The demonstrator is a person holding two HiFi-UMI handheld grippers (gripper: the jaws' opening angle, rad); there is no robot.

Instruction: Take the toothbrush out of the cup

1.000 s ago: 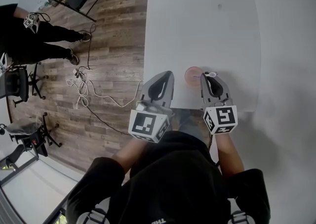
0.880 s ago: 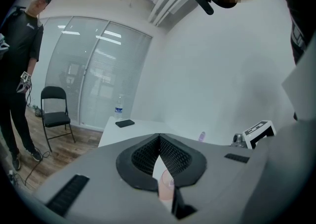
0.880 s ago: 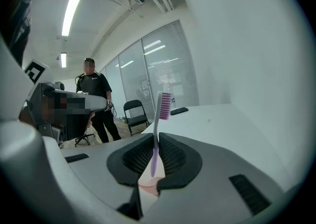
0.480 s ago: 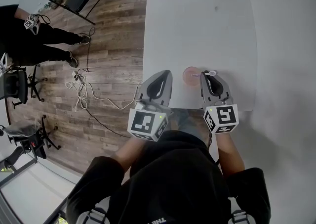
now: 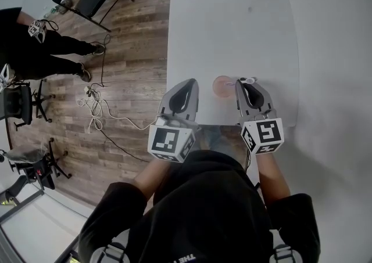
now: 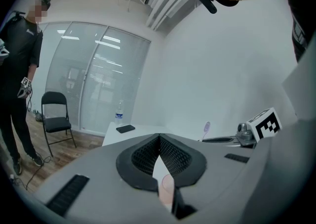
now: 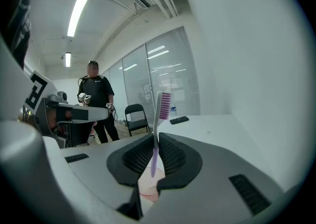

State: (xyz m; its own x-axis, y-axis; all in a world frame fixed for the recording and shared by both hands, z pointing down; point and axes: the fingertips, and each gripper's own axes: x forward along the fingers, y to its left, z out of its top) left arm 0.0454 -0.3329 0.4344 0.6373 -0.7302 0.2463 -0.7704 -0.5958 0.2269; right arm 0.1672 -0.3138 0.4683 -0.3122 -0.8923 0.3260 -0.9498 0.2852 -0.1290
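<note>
Right fingers (image 7: 174, 157) pinch the toothbrush (image 7: 159, 119) upright over the cup (image 7: 147, 187) at the worktop's (image 5: 232, 29) near edge; left fingers (image 6: 140, 161) are pressed together, empty. I'd lift straight up, not tipping the cup.

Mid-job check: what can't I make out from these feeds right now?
- Whether the toothbrush has its lower end clear of the cup: in the right gripper view, the right gripper hides most of the cup, and the head view shows it too small to settle.
- The bottle: tiny in the left gripper view, and cut off by the head view's top edge.
</note>
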